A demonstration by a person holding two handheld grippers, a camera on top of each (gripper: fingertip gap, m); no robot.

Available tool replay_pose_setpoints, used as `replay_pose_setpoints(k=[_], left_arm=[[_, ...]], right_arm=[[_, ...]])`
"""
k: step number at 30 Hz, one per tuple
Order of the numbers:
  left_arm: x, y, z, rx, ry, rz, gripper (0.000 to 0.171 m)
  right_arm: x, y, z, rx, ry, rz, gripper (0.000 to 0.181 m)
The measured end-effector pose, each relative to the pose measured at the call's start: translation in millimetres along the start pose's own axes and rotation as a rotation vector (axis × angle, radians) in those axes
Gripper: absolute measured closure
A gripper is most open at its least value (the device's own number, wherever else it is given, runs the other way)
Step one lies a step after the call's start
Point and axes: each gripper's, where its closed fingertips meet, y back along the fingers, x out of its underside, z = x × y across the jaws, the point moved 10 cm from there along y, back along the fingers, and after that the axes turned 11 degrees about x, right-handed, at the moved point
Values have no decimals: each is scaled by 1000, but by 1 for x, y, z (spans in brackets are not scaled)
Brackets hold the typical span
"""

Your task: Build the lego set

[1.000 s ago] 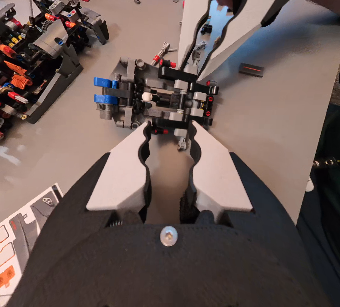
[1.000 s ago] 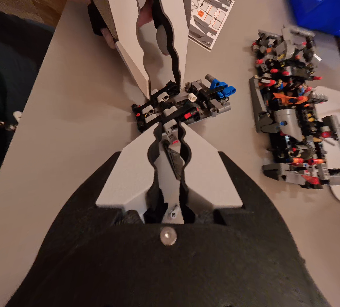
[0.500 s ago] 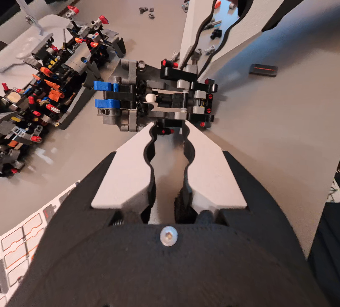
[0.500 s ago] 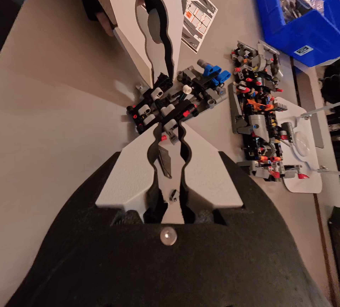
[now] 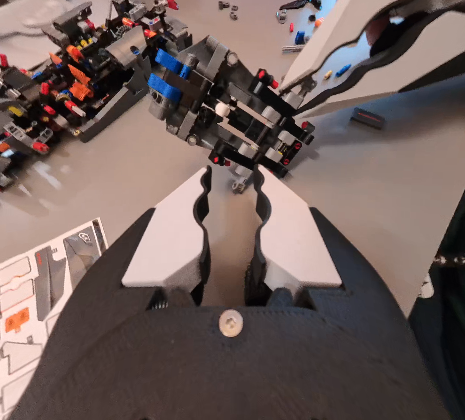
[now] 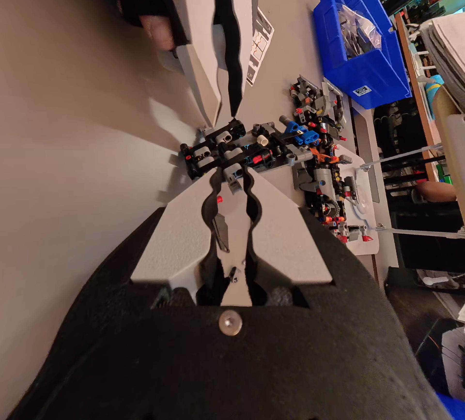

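Both grippers meet at the subassembly [image 5: 226,116] from opposite ends. Right gripper [image 6: 231,174] clamps a grey connector on its near edge. Left gripper [image 5: 232,171] has a gap between its fingers, a grey pin piece hanging in it; whether it grips is unclear. Subassembly sits tilted over the grey table [image 5: 377,181], blue end toward the bigger chassis build [image 5: 75,76]. Sticker sheet [image 5: 37,282] lies bottom left, loose parts [image 5: 297,38] behind, blue bin [image 6: 362,40] at the far edge.

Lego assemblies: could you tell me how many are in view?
2. The small assembly is held by the right gripper; the large assembly lies beside its blue end. None seem hidden.
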Motion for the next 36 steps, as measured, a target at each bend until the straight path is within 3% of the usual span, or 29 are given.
replay_pose_setpoints(k=[5, 14, 20, 25, 32, 36], left_arm=[[-3, -3, 8, 48, 146, 1, 138], [-1, 0, 30, 191, 467, -159, 137], [1, -6, 31, 172, 506, -136, 152], [-1, -8, 31, 157, 503, -161, 155], [-5, 1, 35, 216, 524, -352, 156], [-7, 7, 40, 300, 573, -502, 157]], right_arm=[[-8, -2, 4, 12, 26, 4, 166], [-17, -6, 10, 44, 72, 8, 167], [-23, -5, 15, 58, 101, -2, 167], [-24, -5, 16, 53, 98, -12, 168], [-25, 8, 0, 38, -104, -97, 161], [-20, 19, -18, 7, -327, -158, 158]])
